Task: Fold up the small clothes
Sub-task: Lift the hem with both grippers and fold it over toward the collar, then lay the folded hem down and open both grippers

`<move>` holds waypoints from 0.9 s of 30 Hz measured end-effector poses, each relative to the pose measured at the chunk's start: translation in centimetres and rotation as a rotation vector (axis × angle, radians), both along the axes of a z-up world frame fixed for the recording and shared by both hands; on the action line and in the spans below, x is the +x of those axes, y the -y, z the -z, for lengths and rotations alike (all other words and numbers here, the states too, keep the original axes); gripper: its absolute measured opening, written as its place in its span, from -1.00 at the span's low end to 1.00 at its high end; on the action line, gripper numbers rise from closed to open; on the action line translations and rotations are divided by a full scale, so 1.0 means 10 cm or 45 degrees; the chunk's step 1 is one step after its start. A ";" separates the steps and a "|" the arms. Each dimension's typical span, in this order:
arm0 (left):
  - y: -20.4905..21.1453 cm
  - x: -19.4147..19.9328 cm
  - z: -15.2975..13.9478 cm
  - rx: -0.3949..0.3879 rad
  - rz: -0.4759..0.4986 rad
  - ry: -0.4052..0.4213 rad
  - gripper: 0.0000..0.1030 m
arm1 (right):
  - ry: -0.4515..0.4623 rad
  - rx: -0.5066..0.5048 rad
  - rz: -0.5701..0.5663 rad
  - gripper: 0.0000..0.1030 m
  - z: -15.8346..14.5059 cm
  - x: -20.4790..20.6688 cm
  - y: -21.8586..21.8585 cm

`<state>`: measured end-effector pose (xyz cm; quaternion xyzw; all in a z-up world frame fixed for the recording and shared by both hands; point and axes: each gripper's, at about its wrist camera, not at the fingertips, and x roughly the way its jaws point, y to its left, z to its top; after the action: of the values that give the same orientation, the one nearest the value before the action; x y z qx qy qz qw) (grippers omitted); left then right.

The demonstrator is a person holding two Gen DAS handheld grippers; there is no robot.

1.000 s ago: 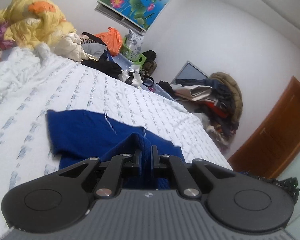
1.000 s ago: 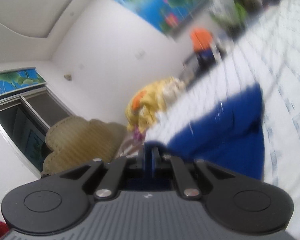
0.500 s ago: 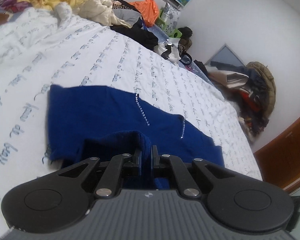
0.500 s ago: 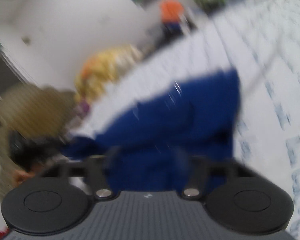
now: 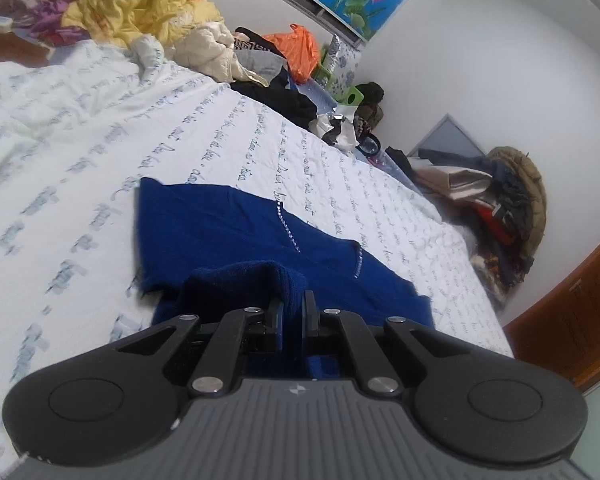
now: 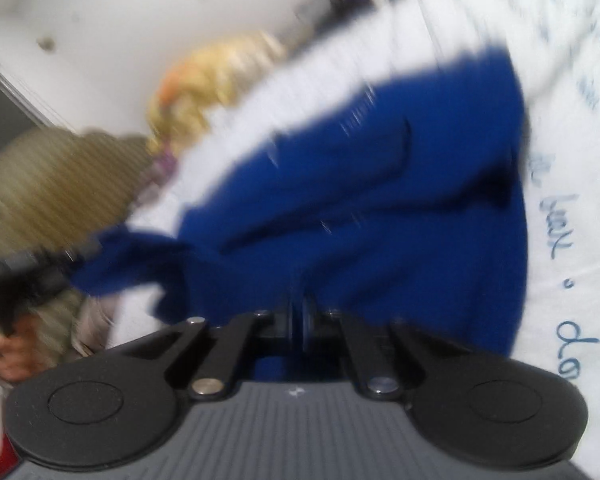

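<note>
Closest in the left wrist view, the left gripper (image 5: 292,312) has its jaws pinched on a raised fold of the blue garment (image 5: 228,232), which bunches up right at the fingertips at 6 o'clock. From that fold the cloth spreads flat toward 12 and 10 o'clock over the white bedspread (image 5: 80,128) printed with blue script, and a line of small sparkling studs (image 5: 286,226) runs across it just past the fold, with a second short line toward 2 o'clock. In the blurred right wrist view, the right gripper (image 6: 298,316) has just snapped its jaws together, and they stand closed with blue cloth crowding the fingertips; the blur leaves it unclear whether fabric is truly caught between them. The garment there fills the middle of the view from 6 o'clock up toward 1 o'clock, with a loose flap trailing to 9 o'clock, where a hand (image 6: 10,356) shows at the edge. Farther off in the left view, a crumpled yellow quilt (image 5: 140,4) lies at 11 o'clock, an orange bag (image 5: 300,52) at 12, and a heap of clothes (image 5: 500,200) at 2 o'clock against the white wall.
</note>
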<state>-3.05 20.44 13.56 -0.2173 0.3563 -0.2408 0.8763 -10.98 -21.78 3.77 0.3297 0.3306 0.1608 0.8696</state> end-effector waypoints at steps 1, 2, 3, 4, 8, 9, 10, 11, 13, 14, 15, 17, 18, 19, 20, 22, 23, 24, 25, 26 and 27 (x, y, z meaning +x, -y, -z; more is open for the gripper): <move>-0.05 -0.09 -0.08 -0.039 0.020 0.001 -0.85 | 0.045 0.029 0.014 -0.93 -0.11 -0.09 0.05; -0.09 -0.17 -0.17 -0.083 0.047 0.021 -0.85 | 0.096 0.044 0.027 -0.93 -0.23 -0.19 0.10; -0.09 -0.22 -0.28 -0.114 0.065 0.052 -0.85 | 0.148 0.043 0.041 -0.93 -0.37 -0.27 0.14; -0.07 -0.23 -0.37 -0.131 0.069 0.081 -0.85 | 0.195 0.028 0.057 -0.93 -0.51 -0.33 0.19; 0.16 0.23 -0.54 -0.150 0.046 0.126 -0.85 | 0.342 -0.116 0.123 -0.93 -0.92 -0.18 0.33; 0.24 0.42 -0.49 -0.144 0.039 0.106 -0.85 | 0.358 -0.140 0.150 -0.93 -0.95 -0.07 0.38; 0.32 0.61 -0.42 -0.134 0.019 0.078 -0.85 | 0.365 -0.156 0.178 -0.93 -0.98 0.06 0.42; 0.40 0.80 -0.34 -0.115 -0.012 0.043 -0.85 | 0.362 -0.172 0.210 -0.93 -0.97 0.21 0.46; 0.55 1.20 -0.11 -0.050 -0.056 -0.024 -0.85 | 0.333 -0.210 0.263 -0.93 -0.92 0.51 0.52; 0.62 1.37 0.00 -0.014 -0.078 -0.058 -0.85 | 0.309 -0.233 0.291 -0.93 -0.87 0.68 0.55; 0.69 1.55 0.13 0.032 -0.085 -0.094 -0.85 | 0.276 -0.248 0.314 -0.93 -0.81 0.83 0.59; 0.79 1.79 0.35 0.094 -0.103 -0.149 -0.85 | 0.203 -0.270 0.346 -0.93 -0.65 1.12 0.67; 0.84 1.89 0.44 0.130 -0.098 -0.170 -0.84 | 0.170 -0.294 0.359 -0.93 -0.57 1.24 0.69; 0.89 1.98 0.52 0.158 -0.102 -0.194 -0.83 | 0.137 -0.322 0.370 -0.93 -0.49 1.35 0.70; 0.91 2.03 0.57 0.169 -0.099 -0.206 -0.72 | 0.109 -0.351 0.380 -0.93 -0.40 1.44 0.69; 0.93 2.12 0.63 0.221 -0.136 -0.208 -0.09 | 0.053 -0.399 0.396 -0.92 -0.28 1.57 0.70; 0.89 2.13 0.62 0.241 -0.178 -0.192 0.57 | 0.028 -0.418 0.403 -0.92 -0.22 1.62 0.70; 0.84 2.11 0.57 0.247 -0.236 -0.140 0.94 | 0.006 -0.443 0.411 -0.92 -0.18 1.65 0.69; 0.78 2.09 0.52 0.244 -0.287 -0.080 0.96 | -0.014 -0.473 0.418 -0.92 -0.13 1.69 0.67; 0.72 2.06 0.46 0.252 -0.327 -0.034 0.95 | -0.027 -0.506 0.419 -0.91 -0.10 1.70 0.65; 0.67 2.04 0.41 0.280 -0.335 -0.011 0.95 | -0.048 -0.561 0.413 -0.89 -0.07 1.74 0.60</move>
<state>17.38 13.75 9.41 -0.1658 0.3526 -0.0826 0.9172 6.47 -27.81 4.44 0.1840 0.3167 -0.0627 0.9284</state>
